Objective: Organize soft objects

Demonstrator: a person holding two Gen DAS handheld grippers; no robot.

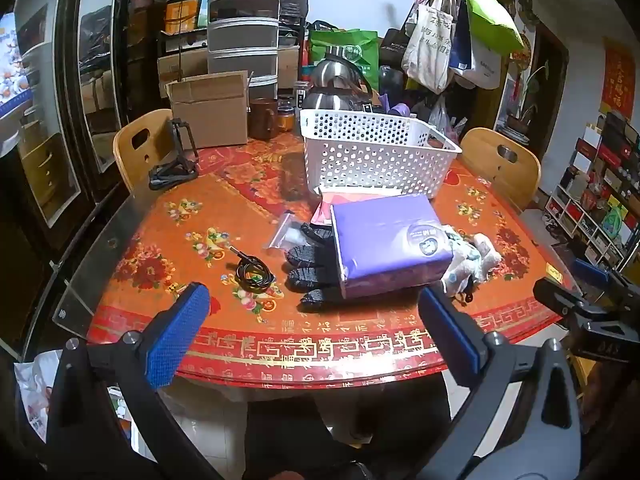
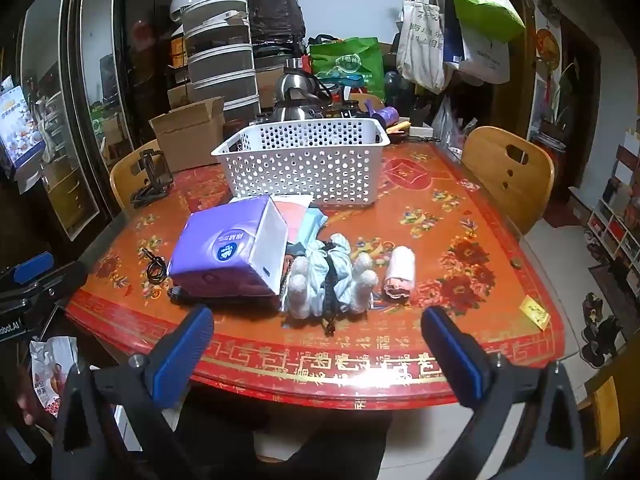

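Both grippers, left gripper [image 1: 314, 320] and right gripper [image 2: 318, 340], gape empty at the table's near edge; the glossy purple tissue pack [image 2: 228, 248] and knitted gloves [image 2: 332, 280] lie ahead, untouched.

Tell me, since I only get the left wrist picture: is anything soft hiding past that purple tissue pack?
Observer: Yes. A pink rolled cloth lies on the table, just right of the white gloves and apart from them.
Operator: Is the other gripper holding something? I see only its body.
Observer: No. The right gripper is open and empty, above the table's near edge.
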